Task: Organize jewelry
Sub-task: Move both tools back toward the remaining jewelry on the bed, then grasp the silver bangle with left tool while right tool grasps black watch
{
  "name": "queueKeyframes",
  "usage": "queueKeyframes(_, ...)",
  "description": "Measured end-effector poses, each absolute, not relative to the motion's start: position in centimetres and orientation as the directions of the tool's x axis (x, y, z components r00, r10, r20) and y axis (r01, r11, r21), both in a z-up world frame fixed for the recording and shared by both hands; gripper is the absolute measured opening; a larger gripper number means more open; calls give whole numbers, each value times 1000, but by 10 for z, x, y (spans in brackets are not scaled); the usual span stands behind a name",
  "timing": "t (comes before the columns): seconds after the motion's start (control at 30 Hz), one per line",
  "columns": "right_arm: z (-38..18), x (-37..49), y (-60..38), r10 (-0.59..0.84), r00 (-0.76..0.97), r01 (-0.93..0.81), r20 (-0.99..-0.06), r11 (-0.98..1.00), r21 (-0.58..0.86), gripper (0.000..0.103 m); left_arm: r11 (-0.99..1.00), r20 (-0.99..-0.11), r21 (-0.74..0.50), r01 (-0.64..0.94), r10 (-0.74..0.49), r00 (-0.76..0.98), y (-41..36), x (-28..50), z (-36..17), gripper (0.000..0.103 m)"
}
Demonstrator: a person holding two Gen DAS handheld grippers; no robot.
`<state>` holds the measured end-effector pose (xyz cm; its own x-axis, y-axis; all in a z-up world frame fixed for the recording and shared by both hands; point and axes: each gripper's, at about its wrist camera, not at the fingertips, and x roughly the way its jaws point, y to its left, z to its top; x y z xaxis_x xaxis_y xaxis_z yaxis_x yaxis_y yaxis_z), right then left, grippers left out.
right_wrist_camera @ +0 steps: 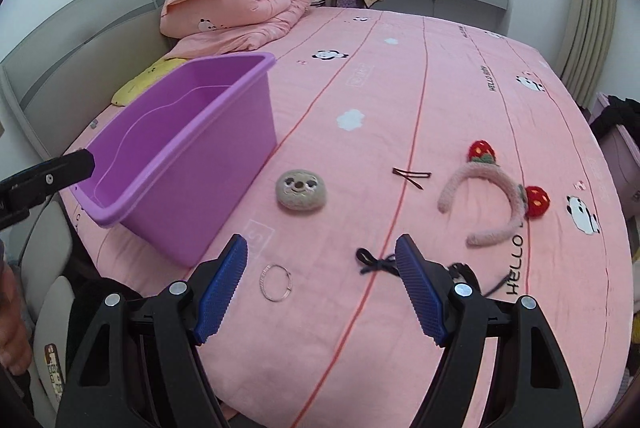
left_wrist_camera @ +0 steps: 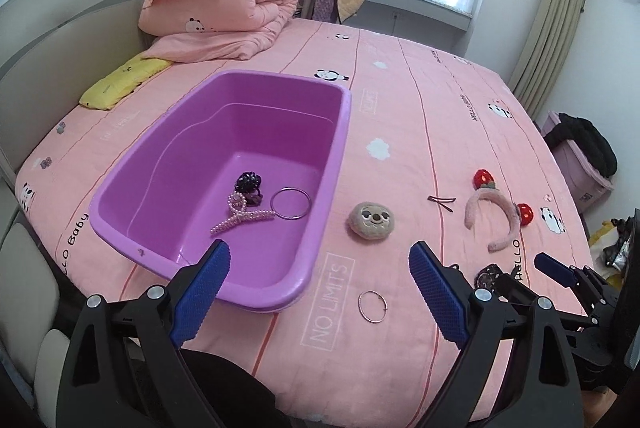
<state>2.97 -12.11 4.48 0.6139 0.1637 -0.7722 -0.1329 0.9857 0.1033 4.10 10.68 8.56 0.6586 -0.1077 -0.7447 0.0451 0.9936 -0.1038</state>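
Pink bed (right_wrist_camera: 440,76) | left hand-held gripper (left_wrist_camera: 320,264) wide apart, empty | right hand-held gripper (right_wrist_camera: 322,256) likewise

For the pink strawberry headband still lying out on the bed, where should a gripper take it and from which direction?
Grip the pink headband at the top of its arch, between the two strawberries, coming down from above with the jaws straddling the band. It lies flat on the bedsheet, so the fuzzy band there is narrow enough to pinch. The open right gripper looks nearer.
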Motion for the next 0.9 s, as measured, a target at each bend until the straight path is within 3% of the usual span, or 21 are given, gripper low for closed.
queueKeyframes(0.43, 1, -21, -207, 92, 582, 59, -808, 986, 155, 76, 984, -790, -109, 144, -174, 588, 40, 27, 36, 95)
queueKeyframes(0.9, -57, -24, -249, 108, 533, 160, -839, 961, 226, 76, 990, -868, -100, 100, -136, 478, 20, 33, -45, 95)
